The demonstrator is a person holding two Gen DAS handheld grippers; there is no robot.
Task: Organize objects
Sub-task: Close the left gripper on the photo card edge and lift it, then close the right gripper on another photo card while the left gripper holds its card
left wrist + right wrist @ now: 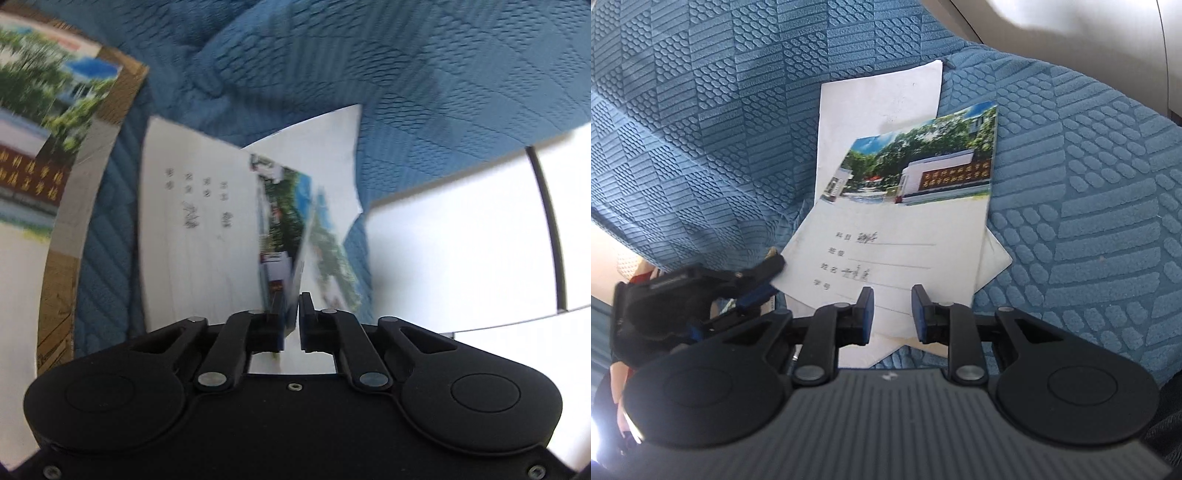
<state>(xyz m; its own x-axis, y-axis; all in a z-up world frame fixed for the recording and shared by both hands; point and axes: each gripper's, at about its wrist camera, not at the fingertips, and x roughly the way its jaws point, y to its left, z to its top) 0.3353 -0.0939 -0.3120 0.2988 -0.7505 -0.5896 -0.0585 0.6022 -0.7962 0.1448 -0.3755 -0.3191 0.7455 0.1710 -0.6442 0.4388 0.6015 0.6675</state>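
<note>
1. On the blue textured sofa cushion (pixel 1089 221) lie thin exercise books in a loose, fanned pile: a top notebook (pixel 905 229) with a photo cover, and plain white ones beneath it.
2. Left gripper (pixel 772 271): jaws together, clamped on the near left corner of the top notebook.
3. Right gripper (pixel 892 308): jaws apart, holding nothing, hovering over the near edge of the pile.
4. Handling: the notebooks look light, thin and floppy; the held cover (pixel 295 258) bends upward in the left wrist view. Covers probably slide on one another.
5. Grip along the spine or a corner, taking all pages, not one sheet.
</note>
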